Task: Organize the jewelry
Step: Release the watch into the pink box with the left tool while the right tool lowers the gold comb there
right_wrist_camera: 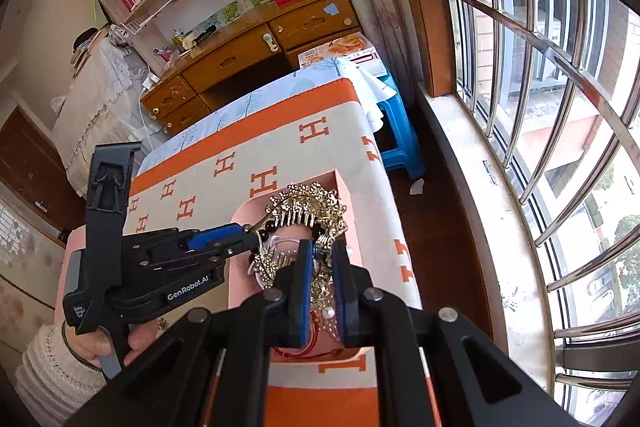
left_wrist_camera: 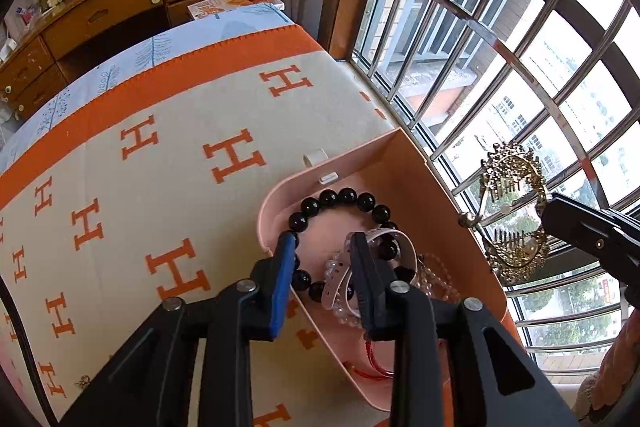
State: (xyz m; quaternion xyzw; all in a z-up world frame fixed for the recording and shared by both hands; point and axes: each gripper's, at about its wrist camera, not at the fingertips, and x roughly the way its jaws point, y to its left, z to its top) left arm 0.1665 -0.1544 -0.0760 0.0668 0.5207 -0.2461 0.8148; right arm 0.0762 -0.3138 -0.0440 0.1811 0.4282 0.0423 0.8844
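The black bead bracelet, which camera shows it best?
The left wrist view: the black bead bracelet lies almost whole in the pink box. The right wrist view shows only a few beads, the rest hidden behind the gold hair ornament.

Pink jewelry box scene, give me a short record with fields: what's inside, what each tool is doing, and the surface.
box: pink jewelry box, lid open
inside: black bead bracelet, white band, clear bead strand, red cord
left tool: open, above the box, nothing gripped
right tool: shut on gold hair comb, held over the box
surface: orange and cream H-pattern blanket
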